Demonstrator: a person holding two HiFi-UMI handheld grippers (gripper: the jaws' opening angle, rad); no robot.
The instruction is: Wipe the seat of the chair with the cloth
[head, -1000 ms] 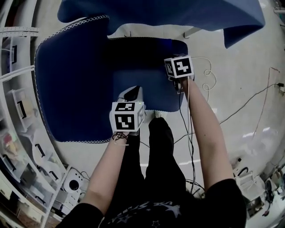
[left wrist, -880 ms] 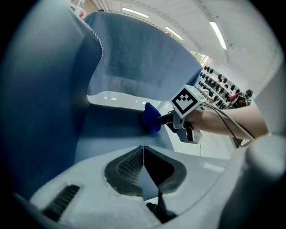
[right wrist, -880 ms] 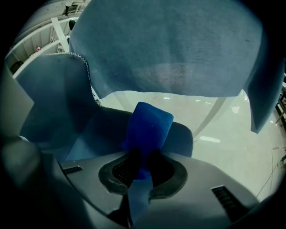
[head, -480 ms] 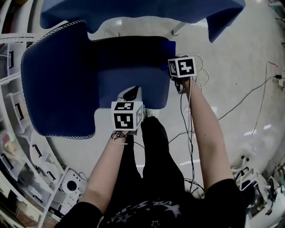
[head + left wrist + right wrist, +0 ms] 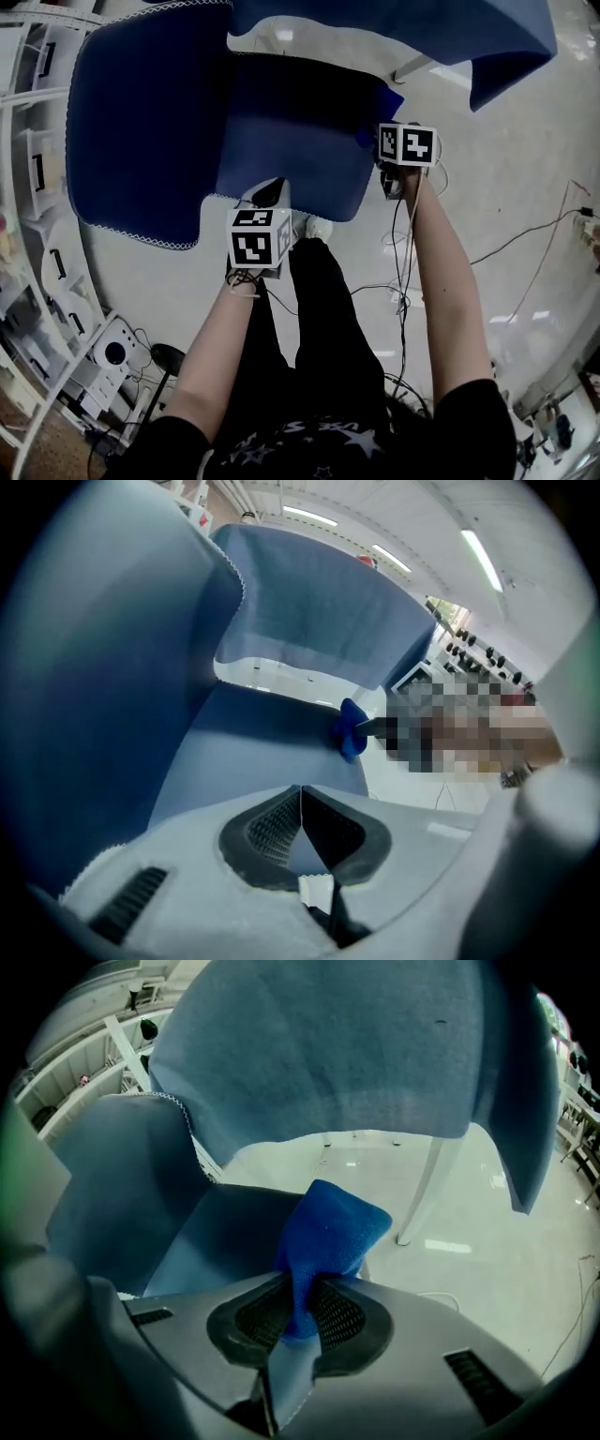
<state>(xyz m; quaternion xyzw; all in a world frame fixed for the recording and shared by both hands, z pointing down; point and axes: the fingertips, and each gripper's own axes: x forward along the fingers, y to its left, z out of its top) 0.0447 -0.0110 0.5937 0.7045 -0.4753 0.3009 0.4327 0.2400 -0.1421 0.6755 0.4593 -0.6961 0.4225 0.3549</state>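
The right hand-held gripper clamped the blue cloth at the right edge of the chair seat. The left hand-held gripper, jaws together, was at its front edge.

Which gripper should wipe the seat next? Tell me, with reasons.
Right. The right gripper is shut on the cloth beside the seat. The left gripper is shut with nothing between its jaws.

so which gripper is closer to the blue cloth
Right. The right gripper is shut on the cloth, at the right side of the seat; the left gripper is shut, empty, at its front edge.
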